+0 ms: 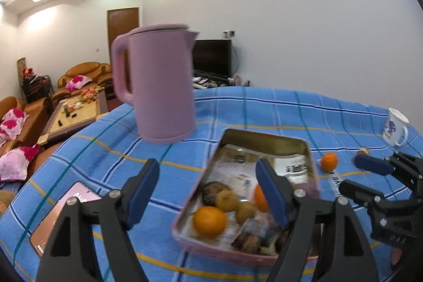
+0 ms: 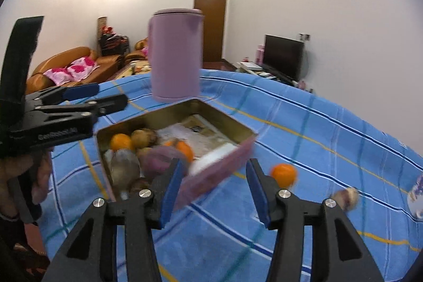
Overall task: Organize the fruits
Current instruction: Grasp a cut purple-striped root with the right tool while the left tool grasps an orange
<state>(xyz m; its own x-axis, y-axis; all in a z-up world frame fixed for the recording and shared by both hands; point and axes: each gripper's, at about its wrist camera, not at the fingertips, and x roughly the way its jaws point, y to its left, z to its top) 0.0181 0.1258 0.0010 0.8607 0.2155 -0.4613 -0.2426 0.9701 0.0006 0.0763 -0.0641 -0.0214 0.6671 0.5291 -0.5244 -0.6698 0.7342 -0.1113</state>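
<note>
Tin (image 2: 239,151) in front of pink kettle (image 2: 174,54) holds most fruit. Orange (image 2: 283,174) and brownish fruit (image 2: 346,198) lie right of tin, unsorted. Left gripper (image 1: 208,196) parted wide, empty; right gripper (image 2: 214,193) part-open, empty.

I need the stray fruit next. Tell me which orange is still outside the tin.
The lone orange on the blue checked cloth, just past the tin, near the right gripper. The other oranges sit inside the tin.
</note>
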